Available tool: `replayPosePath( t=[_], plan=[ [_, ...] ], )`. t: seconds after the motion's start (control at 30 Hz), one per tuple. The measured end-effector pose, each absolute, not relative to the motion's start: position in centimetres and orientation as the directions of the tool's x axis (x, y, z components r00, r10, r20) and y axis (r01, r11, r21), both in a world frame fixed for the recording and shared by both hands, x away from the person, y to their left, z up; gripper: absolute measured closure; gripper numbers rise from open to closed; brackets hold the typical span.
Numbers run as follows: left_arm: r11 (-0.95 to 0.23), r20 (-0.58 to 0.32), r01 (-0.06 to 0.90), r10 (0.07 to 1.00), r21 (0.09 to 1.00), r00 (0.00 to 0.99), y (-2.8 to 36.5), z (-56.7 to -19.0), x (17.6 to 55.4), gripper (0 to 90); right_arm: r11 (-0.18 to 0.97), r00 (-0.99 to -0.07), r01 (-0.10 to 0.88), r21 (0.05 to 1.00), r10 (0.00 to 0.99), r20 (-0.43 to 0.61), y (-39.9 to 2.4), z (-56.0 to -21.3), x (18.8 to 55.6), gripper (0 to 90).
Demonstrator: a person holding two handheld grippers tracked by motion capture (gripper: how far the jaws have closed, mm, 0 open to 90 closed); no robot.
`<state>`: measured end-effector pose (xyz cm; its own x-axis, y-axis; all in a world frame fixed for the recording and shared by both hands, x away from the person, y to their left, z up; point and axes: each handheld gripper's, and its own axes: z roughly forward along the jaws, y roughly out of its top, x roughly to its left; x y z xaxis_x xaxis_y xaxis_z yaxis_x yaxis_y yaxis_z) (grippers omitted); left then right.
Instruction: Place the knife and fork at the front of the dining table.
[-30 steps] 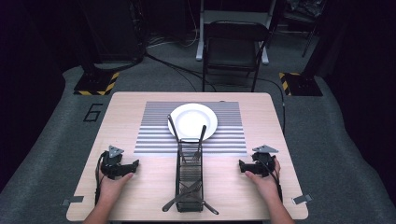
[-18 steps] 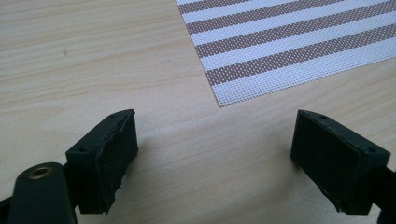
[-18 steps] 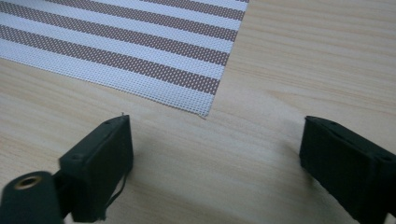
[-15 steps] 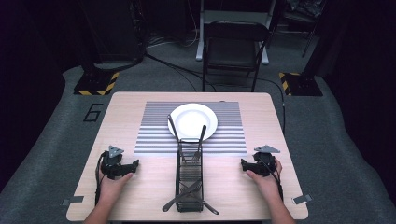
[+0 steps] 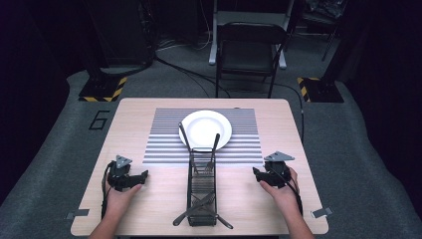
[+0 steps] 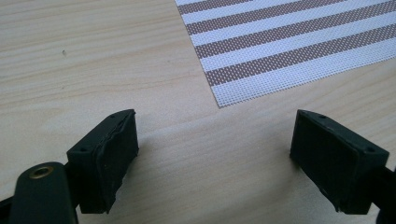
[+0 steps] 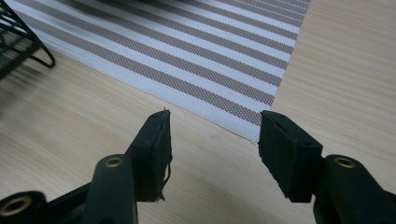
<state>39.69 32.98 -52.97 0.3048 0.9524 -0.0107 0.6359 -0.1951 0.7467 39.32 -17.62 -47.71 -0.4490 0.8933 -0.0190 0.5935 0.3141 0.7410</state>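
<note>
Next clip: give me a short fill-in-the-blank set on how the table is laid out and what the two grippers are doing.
1. The white plate lies on the ____ placemat.
2. The black wire rack stands ____ the left gripper and the right gripper.
3. The right gripper's jaws have just been closing, with ____ between them.
4. Both grippers' jaws point at bare ____ tabletop.

Missing words: striped; between; nothing; wooden

I am working in what looks like a recording studio or lab: a pale wooden table stands on grey carpet in a blacked-out room. Behind the table, a black folding chair, trailing cables and hazard-striped stand bases mark it. Left of the table, a "6" labels the floor.
</note>
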Motion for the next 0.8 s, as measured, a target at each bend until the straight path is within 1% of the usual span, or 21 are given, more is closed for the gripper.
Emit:
replayPosePath(
  t=[0.1, 0.2, 0.3, 0.43, 0.53, 0.73, 0.8],
  plan=[
    [-0.194, -0.011, 0.635, 0.952, 0.747, 0.305, 33.0, -53.0, 39.7, 14.7, 0.316, -0.468, 0.584, 0.748, 0.884, -0.008, -17.3, -47.0, 39.2, 44.1],
    [-0.195, -0.011, 0.636, 0.952, 0.747, 0.305, 33.0, -53.0, 39.7, 14.7, 0.318, -0.498, 0.565, 0.762, 0.867, 0.008, -16.8, -45.9, 39.0, 46.4],
    [-0.194, -0.011, 0.635, 0.952, 0.748, 0.305, 33.0, -53.0, 39.7, 14.7, 0.312, -0.535, 0.559, 0.768, 0.844, 0.047, -16.0, -44.9, 38.9, 47.3],
    [-0.197, -0.009, 0.635, 0.952, 0.747, 0.306, 33.0, -53.0, 39.7, 14.7, 0.323, -0.567, 0.535, 0.780, 0.822, 0.049, -15.1, -43.8, 38.7, 48.4],
    [-0.194, -0.010, 0.633, 0.953, 0.750, 0.303, 32.9, -53.0, 39.7, 14.7, 0.330, -0.613, 0.521, 0.787, 0.786, 0.076, -14.1, -42.8, 38.9, 51.6],
    [-0.194, -0.010, 0.632, 0.953, 0.750, 0.304, 32.9, -53.0, 39.7, 14.7, 0.340, -0.648, 0.503, 0.795, 0.757, 0.086, -12.9, -41.9, 39.2, 54.0],
    [-0.196, -0.009, 0.632, 0.952, 0.750, 0.305, 32.9, -53.0, 39.8, 14.7, 0.336, -0.666, 0.498, 0.800, 0.738, 0.104, -12.3, -41.5, 39.5, 55.5]
  ],
)
